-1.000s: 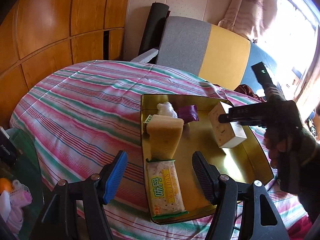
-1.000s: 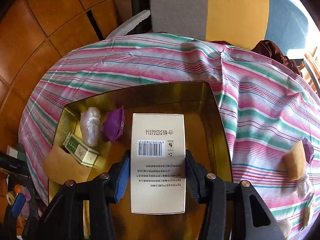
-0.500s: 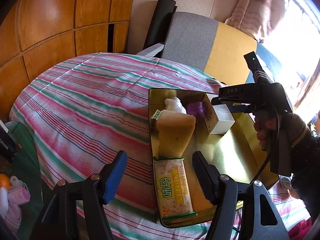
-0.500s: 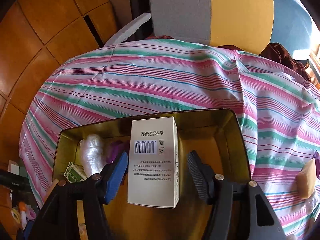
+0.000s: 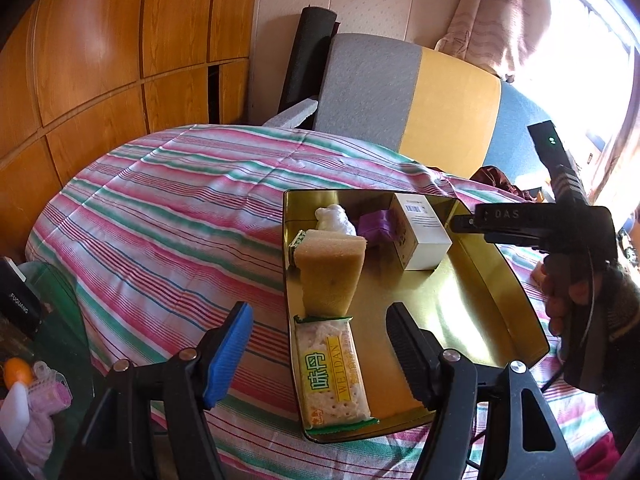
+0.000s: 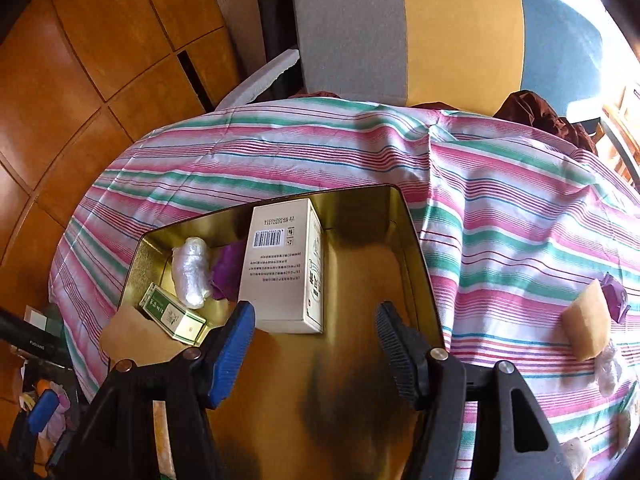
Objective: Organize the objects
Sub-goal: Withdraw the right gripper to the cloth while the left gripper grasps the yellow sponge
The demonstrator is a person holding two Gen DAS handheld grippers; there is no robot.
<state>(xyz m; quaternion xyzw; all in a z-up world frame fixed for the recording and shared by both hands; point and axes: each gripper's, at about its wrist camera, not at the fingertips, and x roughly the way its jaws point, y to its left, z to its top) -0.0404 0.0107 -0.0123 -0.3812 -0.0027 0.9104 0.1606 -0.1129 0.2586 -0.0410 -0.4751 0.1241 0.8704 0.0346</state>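
A gold tray (image 5: 472,304) (image 6: 416,248) sits on the striped tablecloth. In it lie a white box (image 5: 420,232) (image 6: 284,268), a purple wrapper (image 5: 374,226) (image 6: 228,270), a clear plastic wad (image 5: 334,218) (image 6: 191,272), a green pack (image 6: 172,316), a yellow sponge (image 5: 330,274) and a cracker packet (image 5: 334,372). My right gripper (image 6: 316,352) is open and empty, just behind the white box. My left gripper (image 5: 320,352) is open and empty over the tray's near left edge, above the cracker packet.
Right of the tray on the cloth (image 6: 500,240) lie another yellow sponge (image 6: 588,328), a purple wrapper (image 6: 616,298) and a plastic wad (image 6: 608,368). A grey and yellow chair (image 5: 412,92) stands behind the table. Clutter sits on a glass stand (image 5: 40,320) at left.
My right gripper opened, let go of the white box in the tray beside the purple wrapper, and drew back from it. My left gripper stayed open and shifted a little.
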